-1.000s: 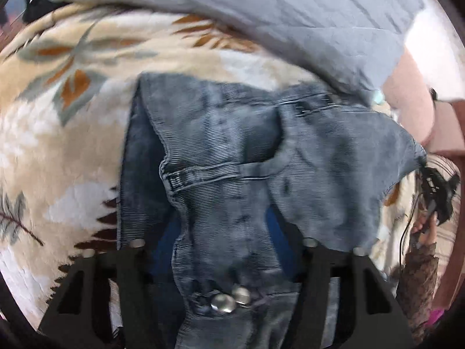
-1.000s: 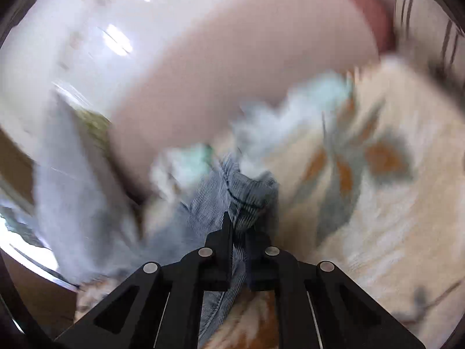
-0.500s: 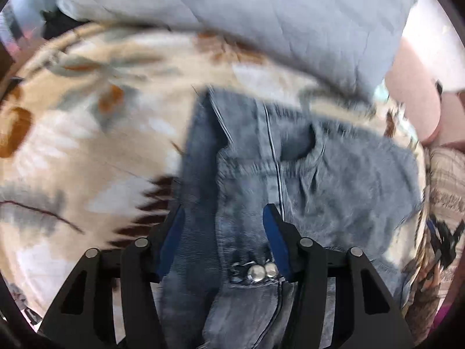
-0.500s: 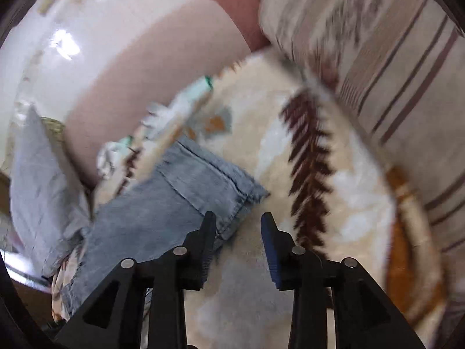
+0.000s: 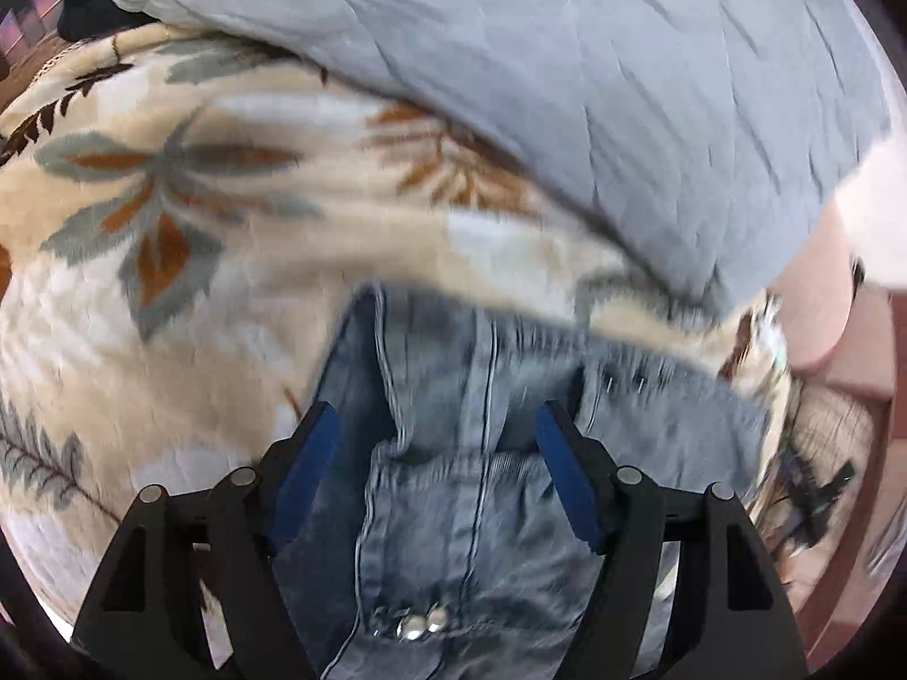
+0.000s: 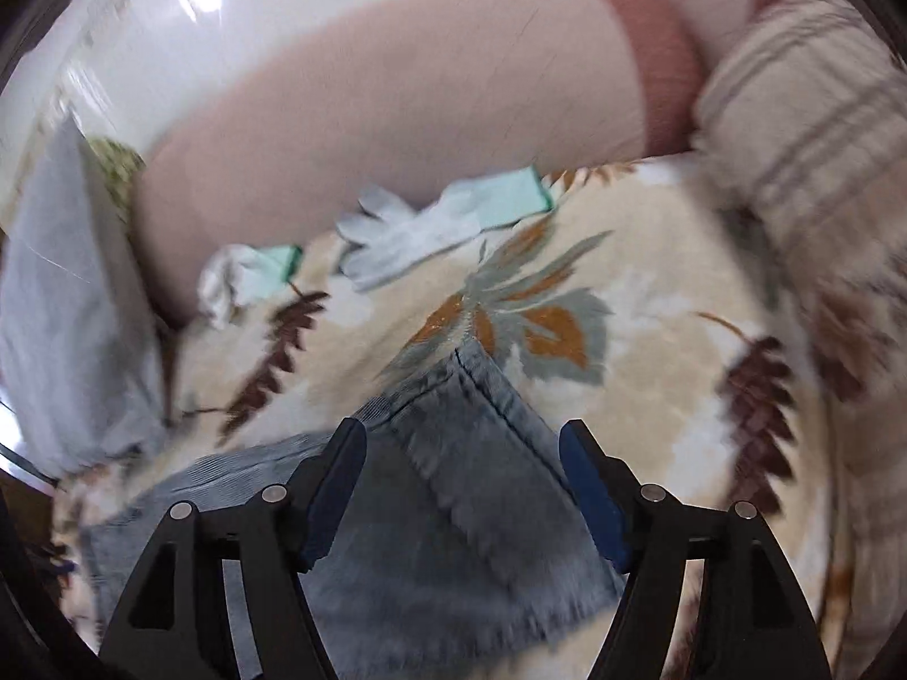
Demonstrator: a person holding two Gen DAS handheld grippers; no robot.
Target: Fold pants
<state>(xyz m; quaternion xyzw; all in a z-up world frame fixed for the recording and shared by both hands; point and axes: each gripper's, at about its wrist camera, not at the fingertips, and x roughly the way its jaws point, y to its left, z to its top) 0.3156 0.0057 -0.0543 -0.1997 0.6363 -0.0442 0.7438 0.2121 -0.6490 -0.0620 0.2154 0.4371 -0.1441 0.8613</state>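
Observation:
The folded grey-blue jeans [image 5: 453, 487] lie on a cream blanket with a leaf print [image 5: 170, 260]. In the left wrist view the waistband with two metal snaps [image 5: 419, 626] lies under my left gripper [image 5: 436, 425], which is open and straddles the denim without clamping it. In the right wrist view a hemmed corner of the jeans [image 6: 470, 453] lies under my right gripper [image 6: 462, 447], which is open wide and holds nothing.
A grey pillow [image 5: 567, 85] lies beyond the jeans. A pink bolster [image 6: 397, 102] runs along the far edge, with light gloves [image 6: 431, 221] in front of it. A striped cushion [image 6: 805, 113] stands at the right.
Both grippers have opened: the right one let go of the denim edge it held and now hovers over the jeans corner. The left gripper has drawn back toward the waistband.

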